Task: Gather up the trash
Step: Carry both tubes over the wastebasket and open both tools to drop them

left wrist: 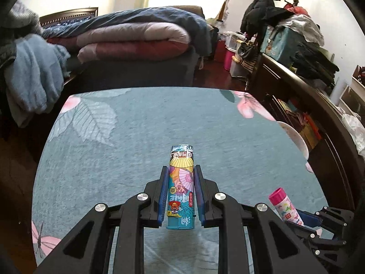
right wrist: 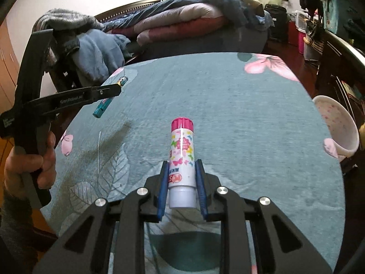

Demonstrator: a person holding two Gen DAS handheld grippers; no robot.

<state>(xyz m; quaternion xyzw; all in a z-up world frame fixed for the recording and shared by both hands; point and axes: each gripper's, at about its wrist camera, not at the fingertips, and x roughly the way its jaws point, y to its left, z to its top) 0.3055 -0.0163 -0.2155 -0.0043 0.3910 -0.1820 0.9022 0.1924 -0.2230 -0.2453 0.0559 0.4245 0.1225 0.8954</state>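
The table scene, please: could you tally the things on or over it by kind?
Printed box, held in the left tool: 1 — box, left tool
Pink-capped tube, held in the right tool: 1 — tube, right tool
White bowl at the table's edge: 1 — bowl
Total: 3

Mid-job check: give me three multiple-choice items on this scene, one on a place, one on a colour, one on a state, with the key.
1. Where is the white bin?
A. at the table's right edge
B. on the bed
C. under the left tool

2. What colour is the cap of the glue stick?
A. green
B. pink
C. black

3. What is the left tool doing?
A. open over the table
B. clamped on the teal box
C. holding a cup

Key: A, the bin shows by the right rim; B, the cap is pink; C is wrong, B: both pads press the box.
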